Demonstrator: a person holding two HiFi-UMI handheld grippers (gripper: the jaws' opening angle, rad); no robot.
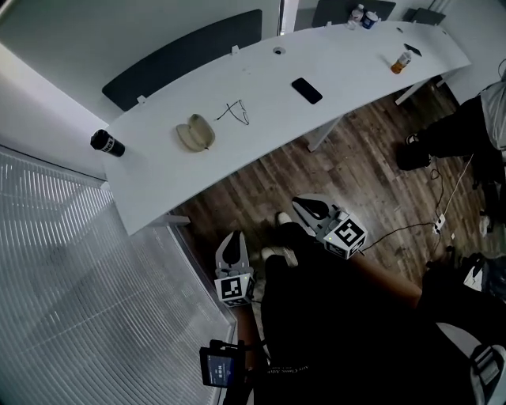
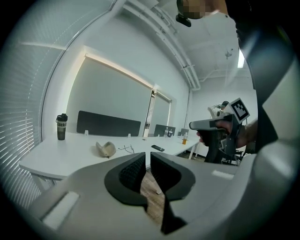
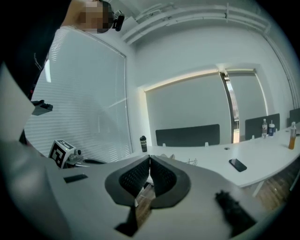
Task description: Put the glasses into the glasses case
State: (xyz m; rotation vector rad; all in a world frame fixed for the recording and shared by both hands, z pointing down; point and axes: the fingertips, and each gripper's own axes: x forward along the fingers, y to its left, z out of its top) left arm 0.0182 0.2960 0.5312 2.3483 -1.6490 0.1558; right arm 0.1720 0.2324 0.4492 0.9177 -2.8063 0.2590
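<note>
While I held both grippers off the table (image 1: 158, 186), over the wood floor (image 1: 356, 170) and close to the body, nothing of the task was in hand. The left gripper (image 2: 147, 155) had its jaws a sliver apart, with only floor showing through the gap. The right gripper (image 3: 149, 158) had its pads pressed together on nothing.

The glasses (image 1: 235, 112) lay on the white top, apart from the glasses case (image 1: 195, 132) and just to its right. The case lay hinged open.

From the head view, the glasses sat almost straight ahead of the left gripper, past the table's near edge and well apart from it. The right gripper stood further to the right and would have had to reach across. I judged the left the nearer hand for both glasses and case. The thin frame seemed to run slantwise along the table's length. It was too fine for me to tell how the temples lay.

My count:
- 1 pair of glasses
- 1 case
- 1 phone (image 1: 307, 90)
- 1 black tumbler (image 1: 107, 143) at the left end
- 1 orange bottle (image 1: 402, 62)
- 2 small bottles (image 1: 362, 15) at the far end
- 2 grippers
</note>
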